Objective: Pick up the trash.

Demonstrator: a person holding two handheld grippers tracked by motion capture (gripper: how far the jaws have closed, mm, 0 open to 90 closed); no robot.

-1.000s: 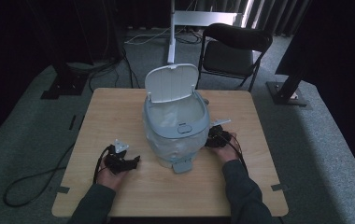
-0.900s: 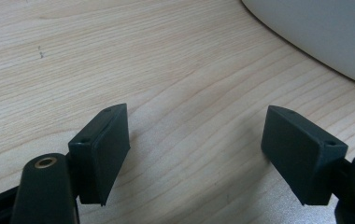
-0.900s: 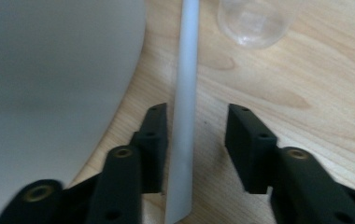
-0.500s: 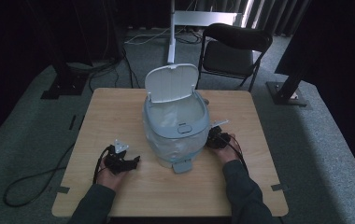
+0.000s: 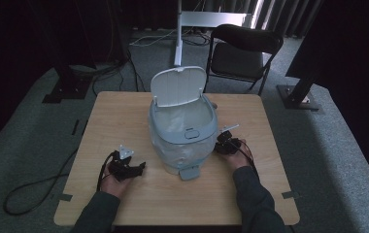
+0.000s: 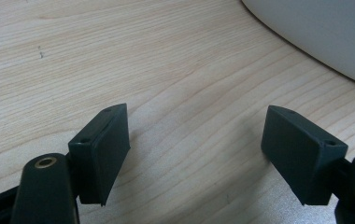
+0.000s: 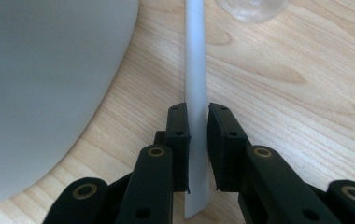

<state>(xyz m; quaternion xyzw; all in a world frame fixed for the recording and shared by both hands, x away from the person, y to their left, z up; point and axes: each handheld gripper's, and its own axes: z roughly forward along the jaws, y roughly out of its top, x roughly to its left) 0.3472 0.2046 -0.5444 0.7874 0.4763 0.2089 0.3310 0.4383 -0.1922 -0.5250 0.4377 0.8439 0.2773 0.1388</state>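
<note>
Since a second ago nothing has shifted: my right hand-held gripper (image 7: 198,123) stays clenched on the white strip (image 7: 196,70) beside the bin (image 5: 182,131), the left hand-held gripper (image 6: 196,154) released on the desk (image 6: 73,56), so the work is paused.

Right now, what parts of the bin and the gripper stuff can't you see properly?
- Bottom of the bin, high view: hidden by its white liner.
- Far end of the white strip clamped in the right gripper, right gripper view: cut off by the top edge.
- Clear round thing, same view: cut off by the top edge, blurred.
- Left gripper, open: the bin's pale wall is cut off at the corner.
</note>
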